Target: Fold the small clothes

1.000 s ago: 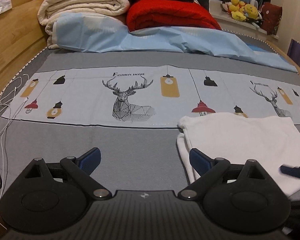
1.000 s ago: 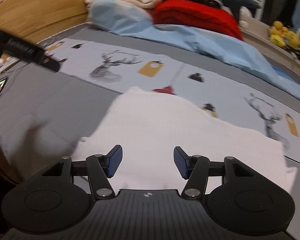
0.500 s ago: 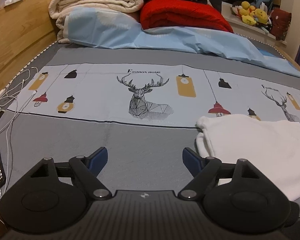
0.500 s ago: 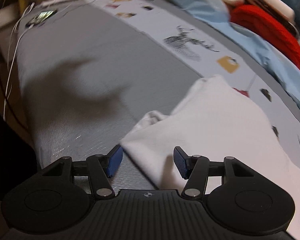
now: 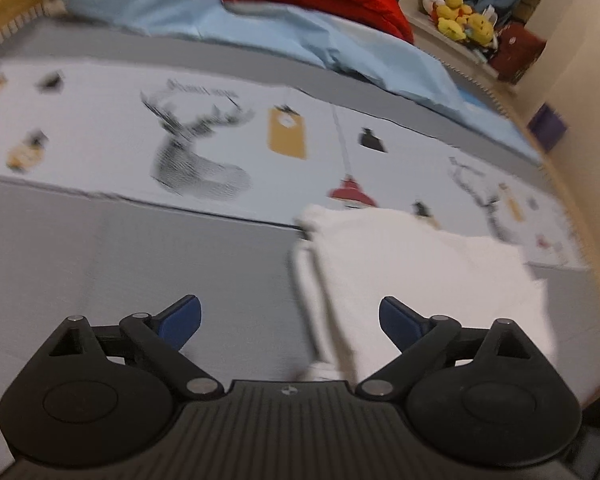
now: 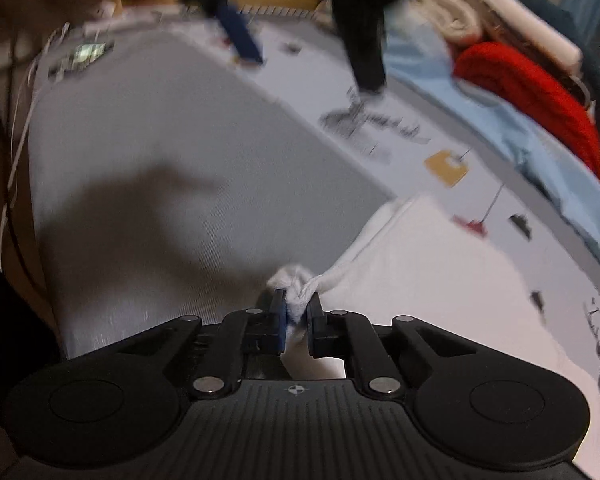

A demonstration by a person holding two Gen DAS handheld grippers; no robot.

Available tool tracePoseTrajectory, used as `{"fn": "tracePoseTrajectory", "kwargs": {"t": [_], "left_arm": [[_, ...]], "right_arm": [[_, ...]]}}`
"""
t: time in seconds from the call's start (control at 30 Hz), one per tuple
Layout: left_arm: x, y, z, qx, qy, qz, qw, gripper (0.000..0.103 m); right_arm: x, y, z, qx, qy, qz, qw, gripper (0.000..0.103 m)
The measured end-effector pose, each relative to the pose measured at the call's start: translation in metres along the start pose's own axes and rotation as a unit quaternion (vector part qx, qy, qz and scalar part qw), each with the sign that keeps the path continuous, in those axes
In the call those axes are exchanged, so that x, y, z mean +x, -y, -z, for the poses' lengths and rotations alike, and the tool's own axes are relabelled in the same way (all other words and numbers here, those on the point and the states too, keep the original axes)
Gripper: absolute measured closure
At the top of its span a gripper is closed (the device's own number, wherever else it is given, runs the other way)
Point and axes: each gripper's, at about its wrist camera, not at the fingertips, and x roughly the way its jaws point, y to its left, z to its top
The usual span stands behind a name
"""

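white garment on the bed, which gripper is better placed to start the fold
Right. The right gripper has its jaws closing on a bunched corner of the white garment, fabric pinched between them. The left gripper hangs over the garment's side edge, jaws opening and gripping nothing.

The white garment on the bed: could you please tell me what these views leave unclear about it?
- Type of white garment: motion blur in both wrist views.
- Its near edge, left wrist view: hidden behind the left gripper.
- Cloth pinched in the right gripper: its jaws cover it.
- Its right side: cut off by the right wrist frame.
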Motion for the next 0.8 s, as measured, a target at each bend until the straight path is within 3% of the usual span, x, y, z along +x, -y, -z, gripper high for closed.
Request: {"fn": "tracePoseTrajectory", "kwargs": {"t": [0.17,0.3,0.47,0.5,0.53,0.57,0.63,0.8], "left_arm": [[0.058,0.002,-0.01,-0.061,-0.071,0.055,0.9941,0.0],[0.105,0.002,-0.017,-0.1,-0.114,0.069,0.9859,0.0],[0.146,0.014,-0.018,-0.085,-0.151,0.077,0.9819,0.002],[0.15,0.017,-0.018,-0.077,-0.15,0.075,0.9828,0.011],[0.152,0.019,-0.019,-0.068,-0.15,0.077,0.9833,0.031],[0.153,0.021,-0.019,-0.063,-0.15,0.082,0.9832,0.04],[0.15,0.022,-0.021,-0.055,-0.147,0.084,0.9839,0.082],[0.097,0.011,-0.034,-0.052,-0.085,0.074,0.9922,0.091]], "right_arm": [[-0.032,0.021,-0.002,0.031,0.032,-0.007,0.999,0.094],[-0.049,0.034,0.005,0.046,0.043,-0.014,0.998,0.094],[-0.068,0.046,0.011,0.057,0.058,-0.019,0.996,0.094],[-0.07,0.047,0.011,0.06,0.059,-0.021,0.996,0.094],[-0.071,0.049,0.012,0.063,0.058,-0.025,0.996,0.094],[-0.07,0.05,0.012,0.064,0.056,-0.028,0.996,0.094],[-0.068,0.049,0.012,0.064,0.05,-0.035,0.996,0.094],[-0.06,0.036,-0.002,0.066,0.062,-0.074,0.993,0.094]]}}
